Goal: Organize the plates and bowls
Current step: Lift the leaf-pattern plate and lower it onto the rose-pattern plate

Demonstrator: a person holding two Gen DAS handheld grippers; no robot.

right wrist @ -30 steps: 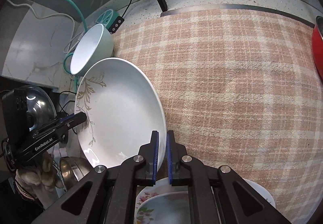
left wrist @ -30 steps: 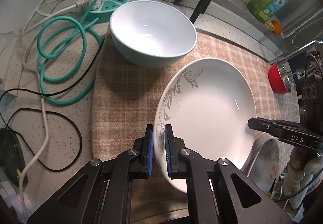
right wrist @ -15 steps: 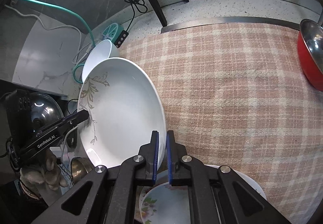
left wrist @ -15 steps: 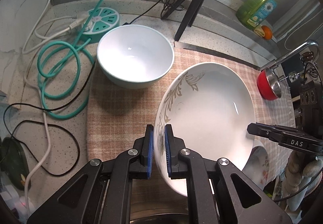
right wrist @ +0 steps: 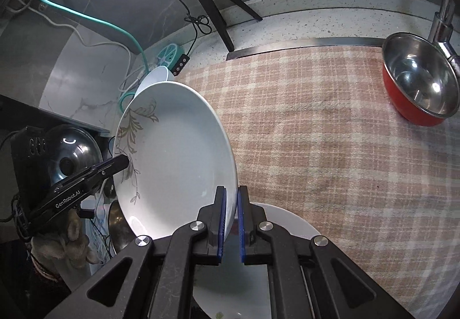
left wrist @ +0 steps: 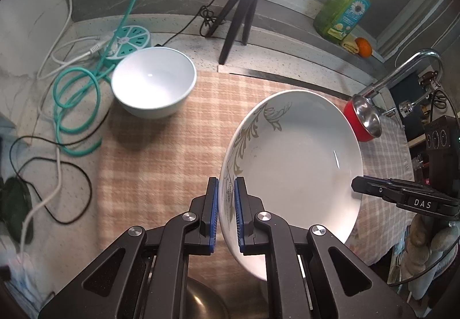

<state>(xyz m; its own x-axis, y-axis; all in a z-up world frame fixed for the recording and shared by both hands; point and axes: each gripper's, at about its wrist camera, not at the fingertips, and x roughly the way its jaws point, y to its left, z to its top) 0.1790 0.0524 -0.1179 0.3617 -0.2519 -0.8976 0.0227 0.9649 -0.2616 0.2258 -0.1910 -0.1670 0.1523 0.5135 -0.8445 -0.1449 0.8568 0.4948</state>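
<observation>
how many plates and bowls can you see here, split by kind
plates: 2, the leaf-patterned plate clamped by the left gripper and the right gripper, and a floral plate under it
bowls: 2, the pale blue bowl and the red steel-lined bowl
total: 4

1. I see a speckled stone counter [left wrist: 187,43] carrying a plaid cloth [left wrist: 161,152].
2. On the cloth sit a white bowl [left wrist: 153,86] and a red steel-lined bowl [right wrist: 419,80].
3. Green cable [left wrist: 74,106] coils on bare counter.
</observation>
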